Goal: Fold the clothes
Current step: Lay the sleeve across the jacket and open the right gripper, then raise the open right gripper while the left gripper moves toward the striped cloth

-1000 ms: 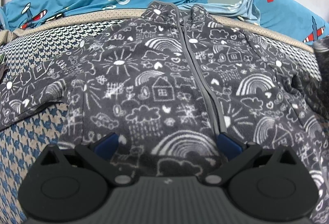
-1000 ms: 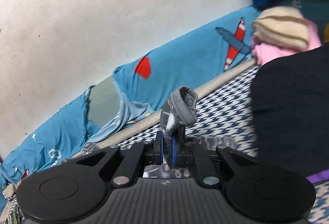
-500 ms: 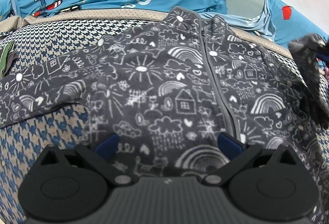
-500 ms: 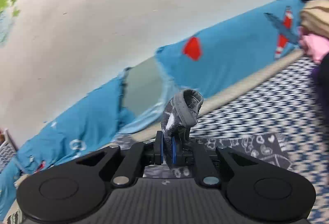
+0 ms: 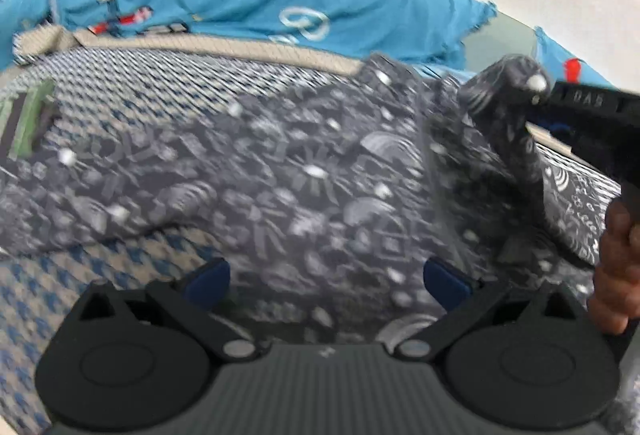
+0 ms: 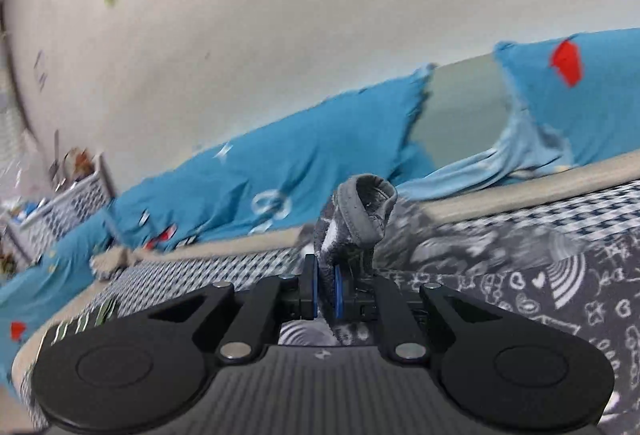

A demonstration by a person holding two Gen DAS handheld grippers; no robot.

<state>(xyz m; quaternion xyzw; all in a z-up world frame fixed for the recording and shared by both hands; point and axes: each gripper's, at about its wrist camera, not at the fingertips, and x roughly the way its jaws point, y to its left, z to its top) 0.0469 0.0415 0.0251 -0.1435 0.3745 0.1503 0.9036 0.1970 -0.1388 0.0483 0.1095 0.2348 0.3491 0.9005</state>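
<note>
A white basket (image 6: 76,195) is standing at the far left by the wall, its contents too blurred to tell. The jacket (image 5: 280,187) is lying spread on the checked bed (image 5: 168,83). The right gripper (image 6: 327,293) is pinching the sleeve cuff (image 6: 362,207) tightly between its fingers, lifting it above the jacket. The left gripper (image 5: 326,275) is hovering over the hem, fingers spread wide, holding nothing.

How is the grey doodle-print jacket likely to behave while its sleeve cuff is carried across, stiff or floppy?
Probably floppy: the sleeve droops in a soft arc from the right gripper, which is shut on its cuff. The jacket looks like fleece, so likely light and not slippery; the pinch seems secure. It lies flat with the left gripper open over its hem, so it may drag.
</note>
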